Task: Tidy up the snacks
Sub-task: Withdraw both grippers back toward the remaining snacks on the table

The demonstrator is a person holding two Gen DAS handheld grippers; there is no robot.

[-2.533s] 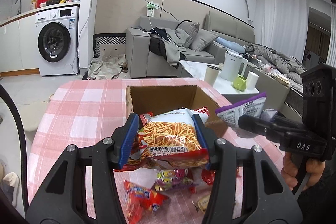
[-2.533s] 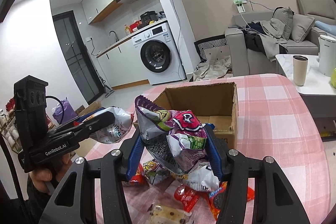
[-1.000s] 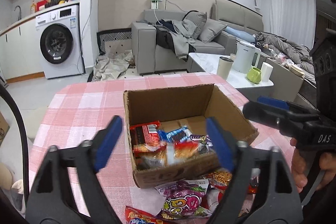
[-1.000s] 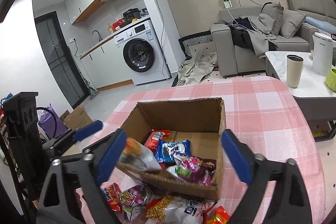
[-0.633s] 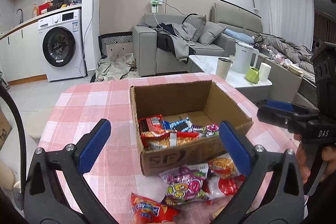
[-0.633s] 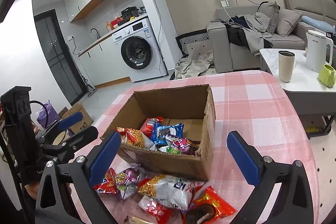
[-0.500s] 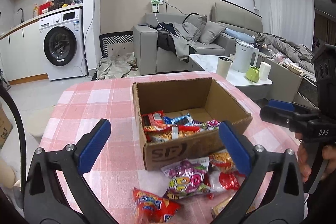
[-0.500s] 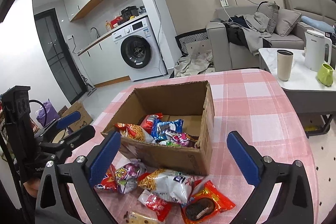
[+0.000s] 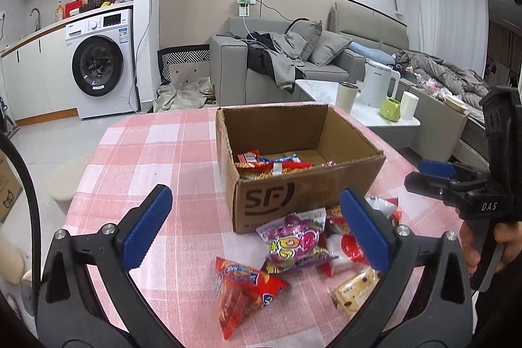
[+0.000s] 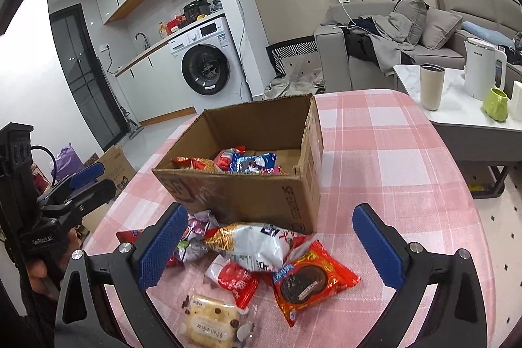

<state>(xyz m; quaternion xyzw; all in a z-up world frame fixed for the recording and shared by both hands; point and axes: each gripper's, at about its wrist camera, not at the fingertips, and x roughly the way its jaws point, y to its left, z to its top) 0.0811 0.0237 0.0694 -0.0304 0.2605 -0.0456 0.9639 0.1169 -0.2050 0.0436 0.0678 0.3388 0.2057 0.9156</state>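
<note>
Hovering wide-open and empty, left gripper and right gripper, loose snack packets against cardboard box, bare tablecloth leftward.

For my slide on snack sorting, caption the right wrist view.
Open right gripper above loose snack packets before a partly filled cardboard box.

Open cardboard box holds several snack packets; more loose packets lie before it.

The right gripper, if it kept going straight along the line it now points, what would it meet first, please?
Most likely the white noodle-snack bag lying on the pink checked tablecloth in front of the cardboard box. The right gripper has open, empty jaws; depth is uncertain, so the box's front wall might come first.
</note>
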